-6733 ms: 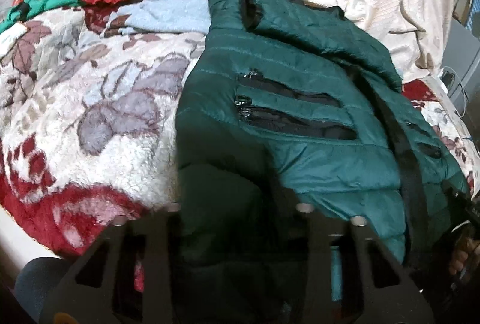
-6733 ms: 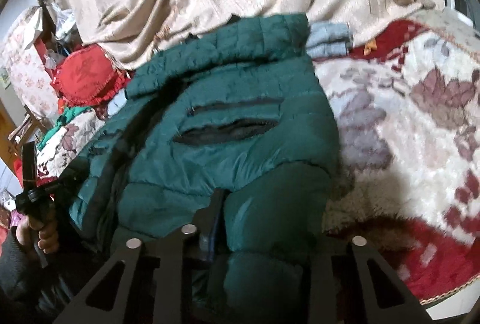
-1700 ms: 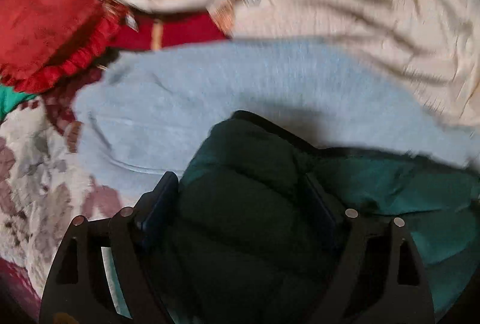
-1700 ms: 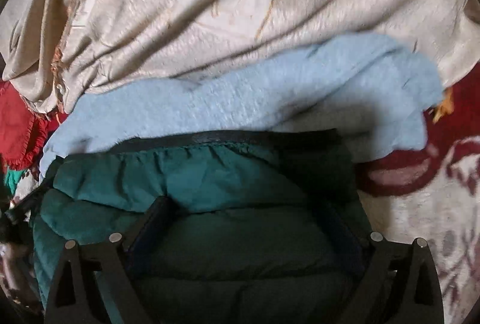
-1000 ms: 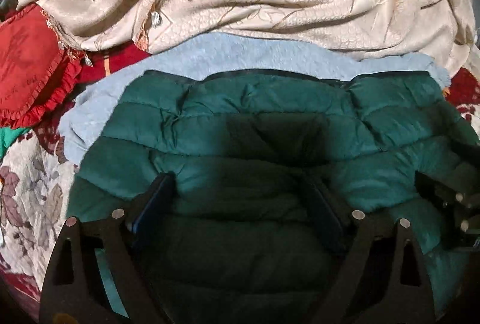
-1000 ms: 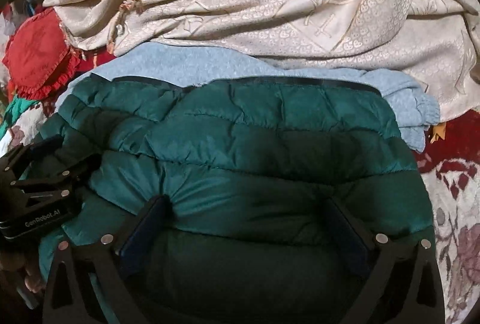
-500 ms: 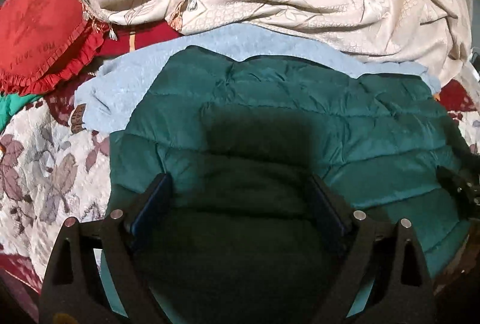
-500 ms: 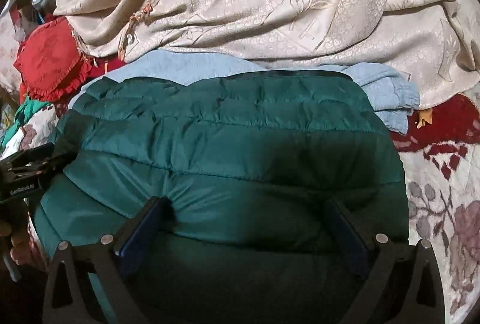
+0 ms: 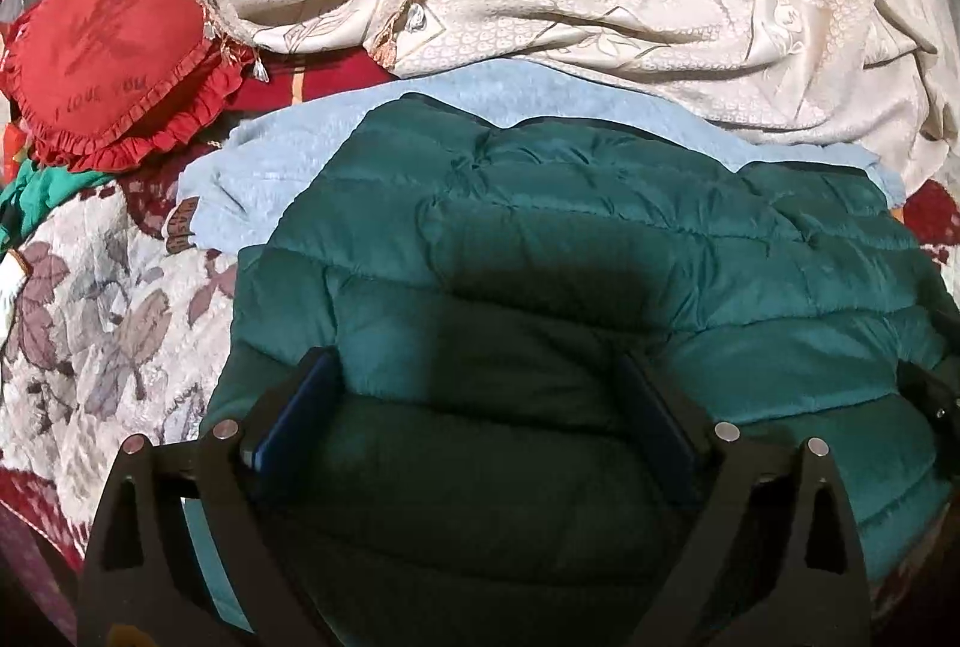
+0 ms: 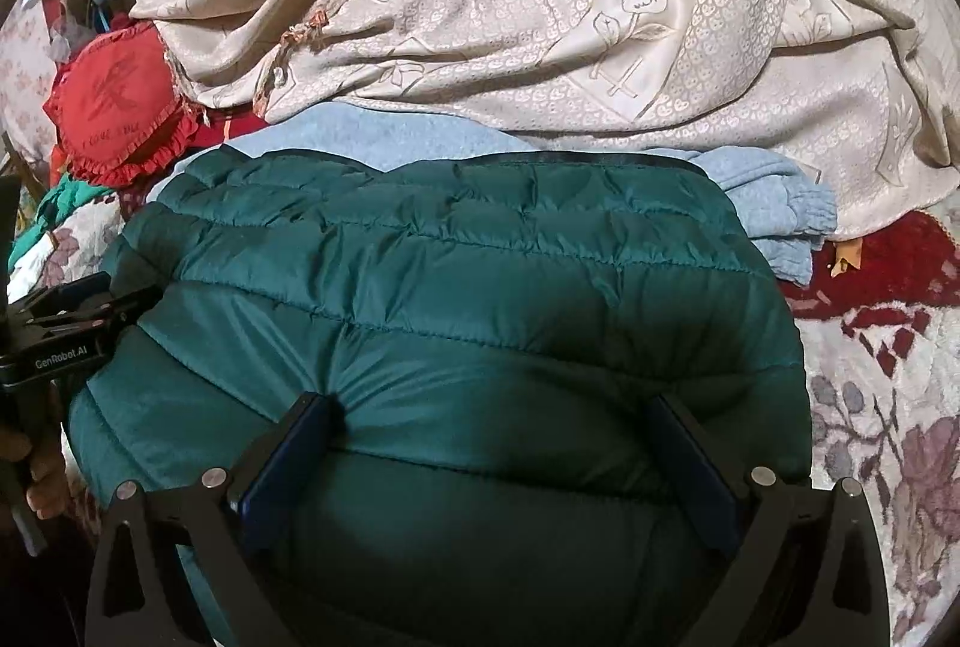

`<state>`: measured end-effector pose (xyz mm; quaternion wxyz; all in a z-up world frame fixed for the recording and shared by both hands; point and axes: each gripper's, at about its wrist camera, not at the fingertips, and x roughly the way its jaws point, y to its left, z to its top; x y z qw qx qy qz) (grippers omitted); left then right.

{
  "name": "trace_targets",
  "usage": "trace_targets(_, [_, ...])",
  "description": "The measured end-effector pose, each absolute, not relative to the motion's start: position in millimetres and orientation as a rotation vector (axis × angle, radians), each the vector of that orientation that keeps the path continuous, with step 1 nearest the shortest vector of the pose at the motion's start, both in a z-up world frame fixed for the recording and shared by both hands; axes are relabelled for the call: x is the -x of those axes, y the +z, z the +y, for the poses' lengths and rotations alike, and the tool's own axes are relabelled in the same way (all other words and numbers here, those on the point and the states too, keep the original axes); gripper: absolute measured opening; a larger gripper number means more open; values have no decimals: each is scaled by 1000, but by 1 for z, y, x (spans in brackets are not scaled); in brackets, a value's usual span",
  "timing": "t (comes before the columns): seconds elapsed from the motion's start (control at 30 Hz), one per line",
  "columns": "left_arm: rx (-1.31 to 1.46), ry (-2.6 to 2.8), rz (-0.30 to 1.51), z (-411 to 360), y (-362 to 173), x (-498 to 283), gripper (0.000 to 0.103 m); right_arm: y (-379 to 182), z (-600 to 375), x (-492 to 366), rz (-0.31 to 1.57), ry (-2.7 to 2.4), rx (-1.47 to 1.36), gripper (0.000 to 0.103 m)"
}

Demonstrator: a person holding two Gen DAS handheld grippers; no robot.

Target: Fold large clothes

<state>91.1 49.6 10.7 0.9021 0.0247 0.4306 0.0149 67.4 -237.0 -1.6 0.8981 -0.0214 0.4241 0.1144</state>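
my left tongs (image 9: 474, 389) are spread wide, the blue pads well apart, with the puffy green jacket (image 9: 600, 251) bulging up between them — the padding fills the gap but the fingers do not pinch it, so i'd call them released. my right tongs (image 10: 492, 431) are the same: splayed apart over the near part of the jacket, fabric swelling between the pads, nothing gripped.

the green jacket lies folded into a thick quilted bundle on the bed, its stitched bands running across both views. its far edge, trimmed with a dark band, rests on top of a light blue garment (image 10: 768, 203), which sticks out from under it at the left, along the back and at the right, where bunched cuffs show. behind both is a heap of cream patterned cloth (image 10: 540, 17) with a fringed edge. a red frilled heart-shaped cushion (image 9: 114, 53) sits far left, touching the cream cloth's fringe, with a scrap of bright green fabric (image 9: 36, 191) just below it.

the bed cover (image 9: 90, 317) is fleecy, pale with mauve leaves and dark red patches; it shows to the left of the jacket in the left view and to the right in the right view.

in the right view my left tool's black body reaches in from the left edge beside the jacket, my hand (image 10: 36, 473) wrapped round its handle below.
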Motion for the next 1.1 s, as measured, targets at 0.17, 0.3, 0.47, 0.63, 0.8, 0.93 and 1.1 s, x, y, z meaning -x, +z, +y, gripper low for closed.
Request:
trace_targets(0.17, [-50, 38, 887, 48, 10, -91, 95, 7, -240, -70, 894, 246, 52, 103])
trace_targets(0.3, [-50, 22, 893, 49, 14, -91, 95, 22, -261, -67, 822, 162, 67, 103])
trace_targets(0.47, [53, 27, 895, 92, 32, -102, 95, 9, -317, -75, 886, 85, -117, 103])
trace_targets(0.63, [235, 76, 959, 157, 17, -118, 95, -8, -339, -77, 938, 99, -197, 103])
trace_targets(0.8, [337, -79, 1027, 179, -8, -129, 97, -18, -351, -75, 962, 127, -258, 103])
trace_targets(0.93, [457, -194, 1098, 194, -29, -144, 103, -24, -357, -77, 978, 149, -292, 103])
trace_targets(1.1, [401, -301, 1118, 186, -25, -161, 103, -31, -377, -76, 998, 195, -416, 103])
